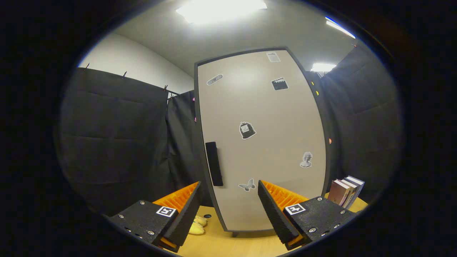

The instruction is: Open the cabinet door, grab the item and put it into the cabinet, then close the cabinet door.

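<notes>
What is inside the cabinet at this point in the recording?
Cannot tell: the cabinet door is shut, its dark handle untouched, so the interior is hidden. The open gripper hovers before it, holding nothing. A yellow item lies on the table outside.

yellow item (197, 225) half hidden behind tool finger, books (345, 191) partly cut off

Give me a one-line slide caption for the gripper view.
Open tool faces the closed cabinet door and its dark handle; yellow item and books on the table.
</notes>
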Available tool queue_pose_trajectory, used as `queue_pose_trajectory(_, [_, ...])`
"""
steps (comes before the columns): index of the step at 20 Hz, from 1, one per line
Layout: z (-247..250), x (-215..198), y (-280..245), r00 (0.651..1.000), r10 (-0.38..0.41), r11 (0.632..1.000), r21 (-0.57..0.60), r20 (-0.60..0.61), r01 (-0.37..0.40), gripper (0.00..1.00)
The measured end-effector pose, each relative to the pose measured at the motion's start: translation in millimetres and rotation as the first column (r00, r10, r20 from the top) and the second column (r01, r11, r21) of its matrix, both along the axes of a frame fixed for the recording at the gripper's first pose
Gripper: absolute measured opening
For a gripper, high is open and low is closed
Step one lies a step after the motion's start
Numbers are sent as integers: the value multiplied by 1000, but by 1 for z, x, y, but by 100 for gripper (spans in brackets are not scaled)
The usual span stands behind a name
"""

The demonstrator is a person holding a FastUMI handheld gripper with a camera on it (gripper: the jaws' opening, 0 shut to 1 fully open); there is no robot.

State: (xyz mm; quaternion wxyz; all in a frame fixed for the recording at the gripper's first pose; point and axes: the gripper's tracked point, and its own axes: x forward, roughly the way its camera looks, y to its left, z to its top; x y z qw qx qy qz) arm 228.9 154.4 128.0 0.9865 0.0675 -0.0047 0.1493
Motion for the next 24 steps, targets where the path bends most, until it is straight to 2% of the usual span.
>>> queue_pose_trajectory(7, [-5, 81, 53, 999, 21, 998, -64, -28, -23, 94])
queue_pose_trajectory(11, [-1, 111, 80, 999, 34, 992, -121, 0, -33, 88])
queue_pose_trajectory(15, [-3, 139, 88, 1000, -9, 986, -166, -6, 8, 72])
queue_pose_trajectory(18, [-7, 149, 84, 997, -67, 984, -166, -49, 58, 49])
queue_pose_trajectory(21, [-8, 145, 83, 994, -76, 986, -152, -80, 63, 28])
queue_pose_trajectory(22, [-9, 144, 83, 994, -63, 987, -151, -91, 48, 24])
queue_pose_trajectory(24, [-9, 139, 82, 995, -35, 987, -159, -94, 20, 24])
